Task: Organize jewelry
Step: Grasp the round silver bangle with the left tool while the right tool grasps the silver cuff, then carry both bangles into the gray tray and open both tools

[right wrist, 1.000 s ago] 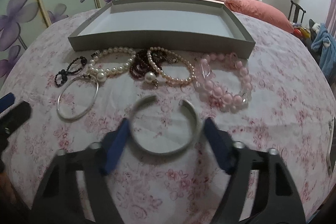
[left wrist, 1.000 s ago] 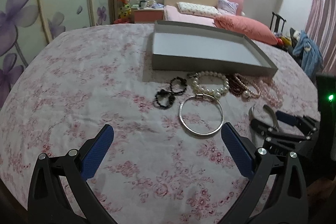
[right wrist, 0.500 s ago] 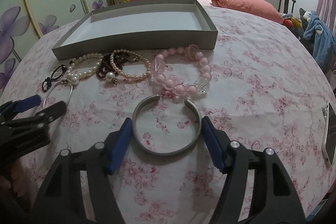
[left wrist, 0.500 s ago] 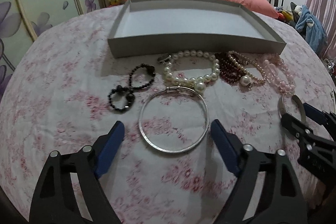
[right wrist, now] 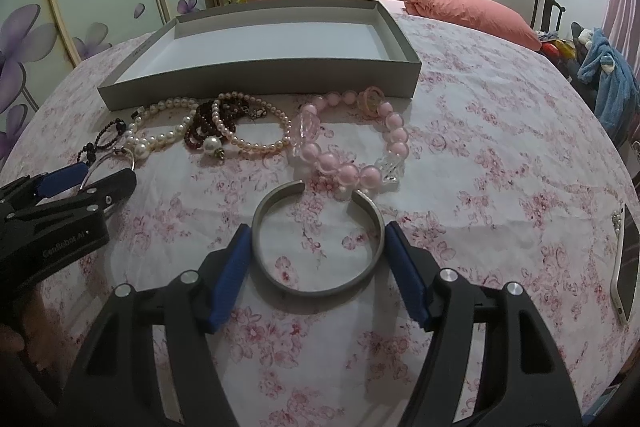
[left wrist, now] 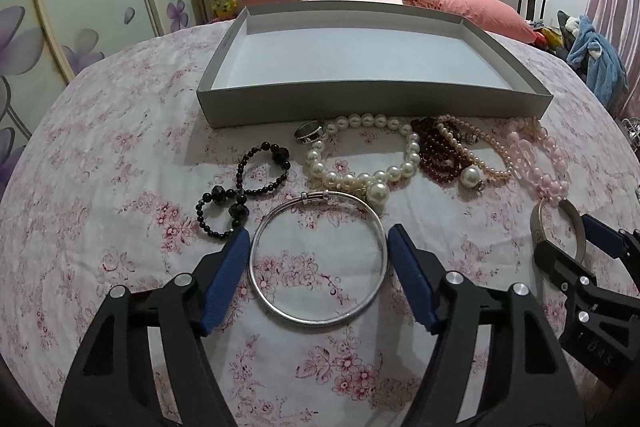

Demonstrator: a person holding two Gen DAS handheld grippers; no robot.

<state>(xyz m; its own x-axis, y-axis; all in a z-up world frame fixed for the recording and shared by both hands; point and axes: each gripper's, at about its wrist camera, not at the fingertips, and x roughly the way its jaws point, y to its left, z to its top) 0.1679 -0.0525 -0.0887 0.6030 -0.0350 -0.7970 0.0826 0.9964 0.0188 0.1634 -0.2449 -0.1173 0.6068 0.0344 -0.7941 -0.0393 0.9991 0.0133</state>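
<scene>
A thin silver bangle point(left wrist: 318, 259) lies flat on the floral cloth between the blue pads of my left gripper point(left wrist: 318, 247), which is open around it. A grey open cuff bracelet point(right wrist: 318, 239) lies between the pads of my right gripper point(right wrist: 318, 239), open, pads at or almost at its sides. Behind them lie a black bead bracelet point(left wrist: 244, 187), a white pearl bracelet point(left wrist: 360, 155), a dark red bead bracelet point(left wrist: 438, 155), a small-pearl strand point(right wrist: 256, 131) and a pink bead bracelet point(right wrist: 352, 147). An empty grey tray point(left wrist: 360, 103) stands beyond them.
A small metal ring point(left wrist: 310, 131) lies by the tray's front wall. A phone point(right wrist: 624, 267) lies at the table's right edge. A bed with pink pillows point(left wrist: 468, 11) and a chair with clothes point(left wrist: 596, 51) stand beyond the round table.
Both grippers have moved forward and down, and their jaws have narrowed around the silver bangle and the grey cuff. The jewelry has not moved.
</scene>
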